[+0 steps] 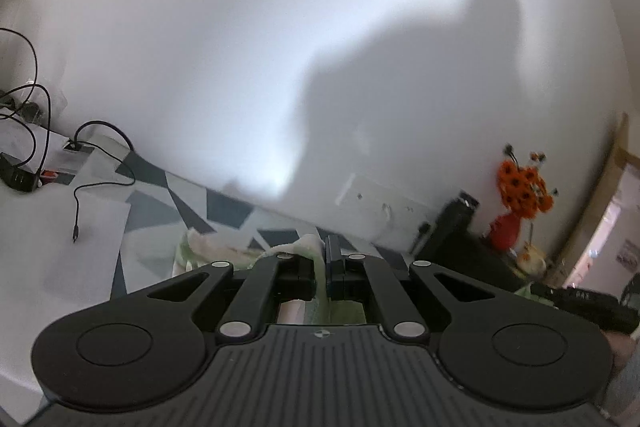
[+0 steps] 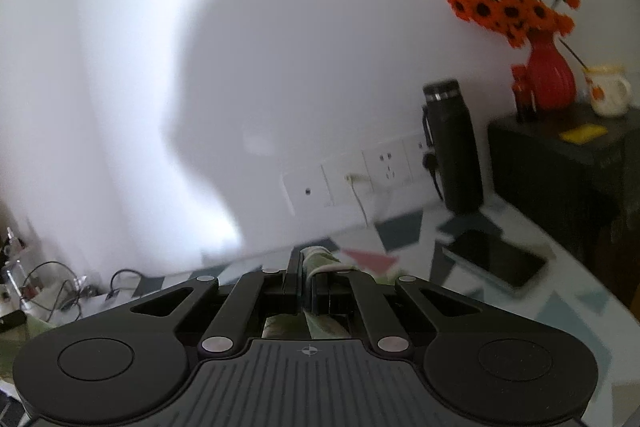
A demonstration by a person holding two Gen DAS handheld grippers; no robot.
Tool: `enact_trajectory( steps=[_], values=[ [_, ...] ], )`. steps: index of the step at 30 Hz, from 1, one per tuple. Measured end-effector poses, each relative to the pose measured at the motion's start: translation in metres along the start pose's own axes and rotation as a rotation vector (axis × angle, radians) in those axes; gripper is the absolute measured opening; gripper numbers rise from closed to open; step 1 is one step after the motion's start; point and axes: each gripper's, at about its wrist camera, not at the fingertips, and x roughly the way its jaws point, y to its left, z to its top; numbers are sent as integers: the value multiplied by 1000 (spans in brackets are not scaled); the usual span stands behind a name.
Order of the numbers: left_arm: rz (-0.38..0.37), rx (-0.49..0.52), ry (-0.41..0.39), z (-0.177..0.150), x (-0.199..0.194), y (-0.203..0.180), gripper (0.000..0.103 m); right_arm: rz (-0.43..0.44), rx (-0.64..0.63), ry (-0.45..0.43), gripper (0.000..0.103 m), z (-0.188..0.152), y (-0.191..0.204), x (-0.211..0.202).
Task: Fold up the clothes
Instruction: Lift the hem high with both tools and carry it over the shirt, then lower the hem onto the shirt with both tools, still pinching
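A pale green and white garment (image 1: pixel 200 247) is pinched between the fingers of my left gripper (image 1: pixel 323 259), which is shut on it. Its cloth bunches up over the fingertips and spills to the left over the patterned table (image 1: pixel 160 211). In the right wrist view, my right gripper (image 2: pixel 307 267) is shut on a fold of the same greenish cloth (image 2: pixel 320 257), which pokes out above the fingertips and hangs below them. Both grippers are lifted and point toward the white wall. Most of the garment is hidden beneath the gripper bodies.
Black cables (image 1: pixel 76 211) and a charger (image 1: pixel 18 179) lie at the table's left. A black flask (image 2: pixel 452 147), a phone (image 2: pixel 500 259), wall sockets (image 2: pixel 384 167), and a dark box (image 2: pixel 560 167) bearing a red vase of orange flowers (image 2: pixel 548 75) and a mug (image 2: pixel 608 95) stand right.
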Motion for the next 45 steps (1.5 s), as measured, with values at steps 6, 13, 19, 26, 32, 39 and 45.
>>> enact_trajectory(
  steps=[6, 13, 19, 26, 32, 39, 45],
  values=[
    [142, 26, 33, -3, 43, 8, 4, -61, -63, 111, 3, -13, -18, 59],
    [391, 124, 275, -48, 117, 3, 4, -81, -188, 336, 4, -72, -17, 121],
    [474, 120, 401, -73, 143, 12, 5, -73, -291, 435, 7, -96, -12, 151],
    [570, 203, 410, -85, 159, -2, 9, -102, -341, 486, 7, -97, -5, 157],
    [642, 271, 407, -92, 166, -16, 10, -102, -405, 501, 7, -98, 0, 157],
    [697, 384, 416, -102, 172, -30, 10, -123, -503, 484, 7, -106, 8, 150],
    [692, 406, 444, -103, 168, -34, 10, -149, -513, 463, 7, -111, 9, 144]
  ],
)
